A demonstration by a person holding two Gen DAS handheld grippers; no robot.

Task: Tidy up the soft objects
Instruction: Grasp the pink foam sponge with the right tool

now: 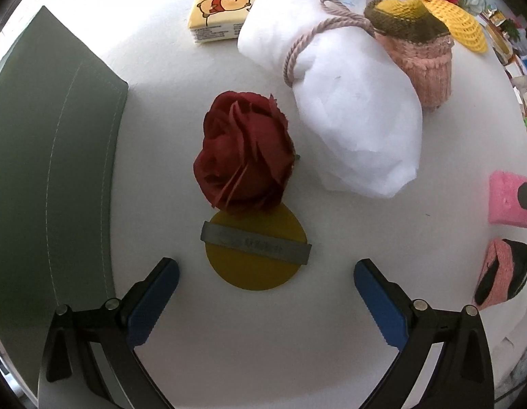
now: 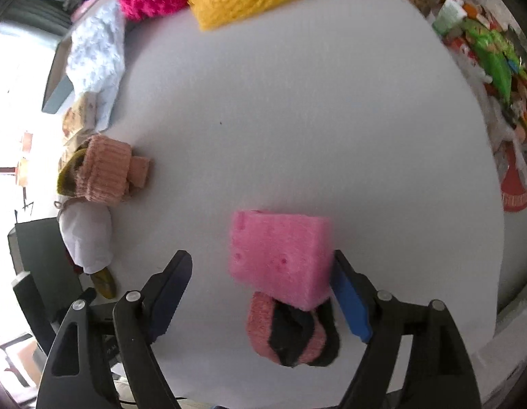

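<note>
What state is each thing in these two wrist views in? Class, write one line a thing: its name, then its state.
Left claw: open, empty, above the yellow disc.
Right claw: open; one finger beside the pink sponge.
Pink sponge: tilted, overlapping the pink-and-black sock.
Pink-and-black sock: rolled up.
Red fabric rose: lying on its side.
Yellow disc: flat, grey band across it.
White cloth bundle: tied with a cord.

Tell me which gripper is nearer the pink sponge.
Right. The right gripper has the pink sponge between its open jaws, beside one pad. The left gripper hovers over the yellow disc, sponge far aside.
</note>
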